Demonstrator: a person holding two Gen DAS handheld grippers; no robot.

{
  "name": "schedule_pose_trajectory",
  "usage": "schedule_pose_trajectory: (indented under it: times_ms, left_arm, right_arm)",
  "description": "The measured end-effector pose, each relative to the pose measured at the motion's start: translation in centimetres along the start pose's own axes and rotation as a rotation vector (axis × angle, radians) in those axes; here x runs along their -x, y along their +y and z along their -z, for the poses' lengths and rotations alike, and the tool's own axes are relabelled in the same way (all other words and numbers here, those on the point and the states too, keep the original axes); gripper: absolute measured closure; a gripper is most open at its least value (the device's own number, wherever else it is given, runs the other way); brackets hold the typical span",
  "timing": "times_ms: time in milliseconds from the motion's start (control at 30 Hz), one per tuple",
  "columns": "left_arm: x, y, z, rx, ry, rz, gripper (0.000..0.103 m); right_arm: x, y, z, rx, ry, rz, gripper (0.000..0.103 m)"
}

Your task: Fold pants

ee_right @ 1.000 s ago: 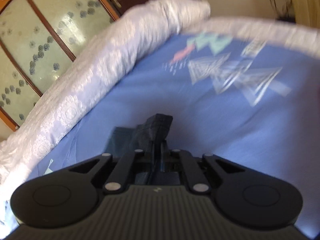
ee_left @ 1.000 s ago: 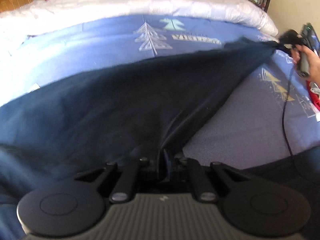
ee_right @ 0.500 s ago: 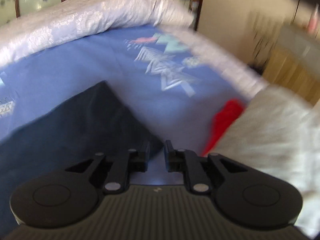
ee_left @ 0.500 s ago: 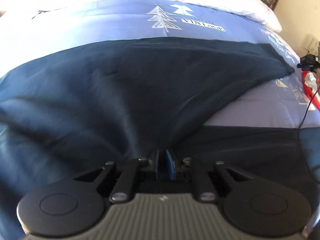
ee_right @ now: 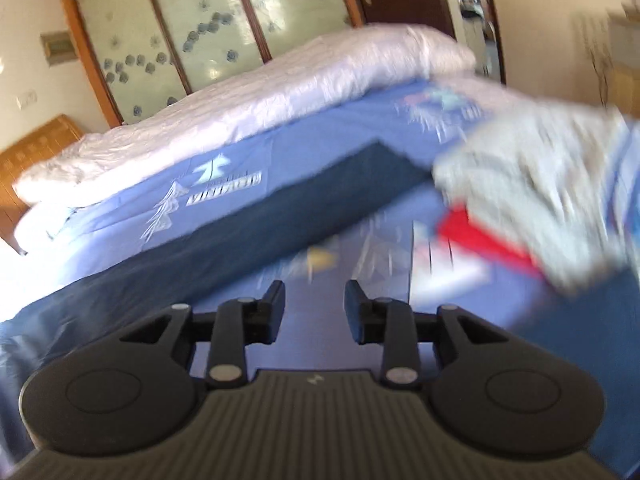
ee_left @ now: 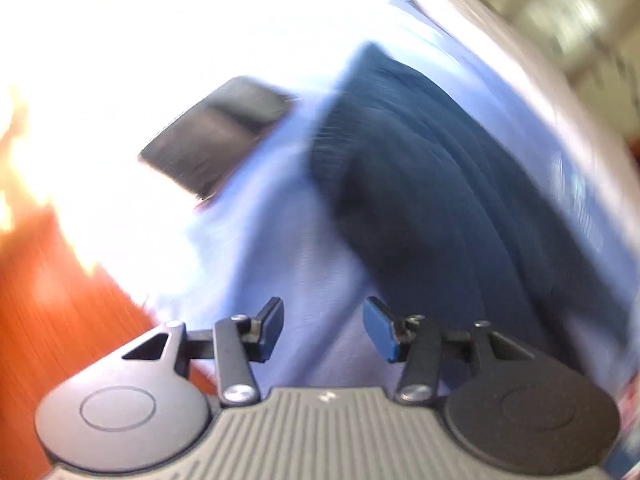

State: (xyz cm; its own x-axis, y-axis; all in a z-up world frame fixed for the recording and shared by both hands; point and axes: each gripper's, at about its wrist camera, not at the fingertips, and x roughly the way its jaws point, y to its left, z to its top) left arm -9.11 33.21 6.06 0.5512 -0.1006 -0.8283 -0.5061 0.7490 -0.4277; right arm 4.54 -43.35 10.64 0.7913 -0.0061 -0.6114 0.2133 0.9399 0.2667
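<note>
Pants [ee_right: 256,216], dark navy, lie spread in a long band across a blue printed bedsheet [ee_right: 320,136], released by both tools. Left gripper [ee_left: 323,328] hangs over bare sheet with its jaws opening and nothing between them, the pants [ee_left: 432,184] just to its right in a blurred view. Right gripper [ee_right: 315,312] likewise has jaws opening and empty, above the sheet near the pants' edge. Grey and red clothes [ee_right: 532,192] are heaped at right; a white quilt [ee_right: 248,104] lines the far side.
</note>
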Motion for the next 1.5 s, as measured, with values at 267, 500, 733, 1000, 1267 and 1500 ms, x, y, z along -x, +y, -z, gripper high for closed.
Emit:
schedule_pose_trajectory:
  times_ms: [267, 500, 733, 1000, 1267, 1500]
  left_arm:
    - [-4.4, 1.8, -2.1, 0.184, 0.004, 0.202, 0.030]
    - [-9.4, -2.0, -4.1, 0.183, -0.017, 0.240, 0.065]
    - [-4.0, -3.5, -4.7, 0.042, -0.122, 0.118, 0.099]
    - [-1.6, -0.7, -3.0, 0.059, -0.101, -0.010, 0.095]
    - [-1.5, -2.1, -0.2, -0.004, -0.096, 0.005, 0.044]
    - [-4.4, -1.8, 0.7, 0.072, -0.010, 0.052, 0.048]
  right_arm:
    - [4.6, -0.9, 4.2, -0.117, 0.052, 0.047, 0.067]
    - [8.5, -1.2, 6.1, -0.158, -0.009, 0.102, 0.067]
    - [8.6, -0.4, 6.5, -0.141, -0.016, 0.126, 0.067]
    - [8.4, -4.2, 7.9, -0.269, -0.005, 0.206, 0.067]
    - [12.1, -12.7, 11.4, -0.677, -0.066, 0.265, 0.066]
    - [12.2, -14.2, 13.2, -0.758, -0.092, 0.242, 0.066]
